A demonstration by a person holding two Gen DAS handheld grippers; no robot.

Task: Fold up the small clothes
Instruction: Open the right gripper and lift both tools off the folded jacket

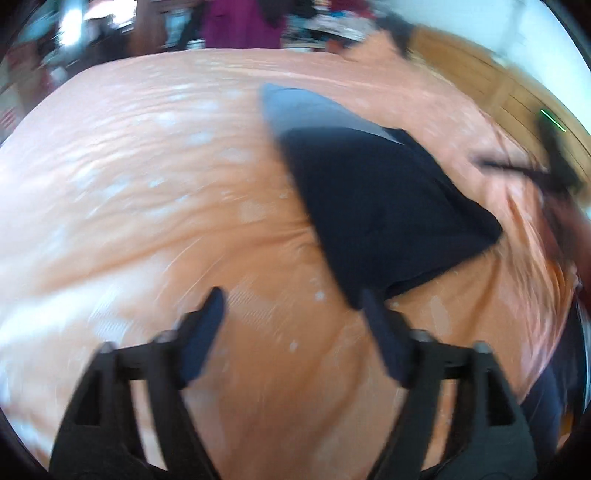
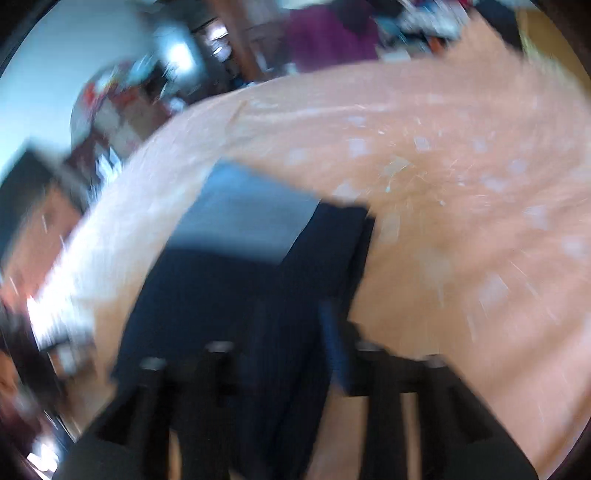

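A small dark navy garment point(image 1: 384, 206) with a grey band at its far end lies folded on the peach bedsheet point(image 1: 147, 184). My left gripper point(image 1: 291, 302) is open and empty; its right finger tip sits at the garment's near corner. In the right wrist view the same garment point(image 2: 229, 288) lies under and ahead of my right gripper point(image 2: 291, 332), whose fingers point(image 2: 332, 332) stand a little apart over the dark cloth. The view is blurred, so I cannot tell whether cloth is between them.
The peach sheet point(image 2: 461, 184) with pale spots covers the whole surface. A wooden headboard point(image 1: 498, 85) is at the far right. A dark gripper-like shape point(image 1: 546, 162) shows at the right edge. Cluttered room and a purple figure point(image 1: 240, 22) lie beyond the bed.
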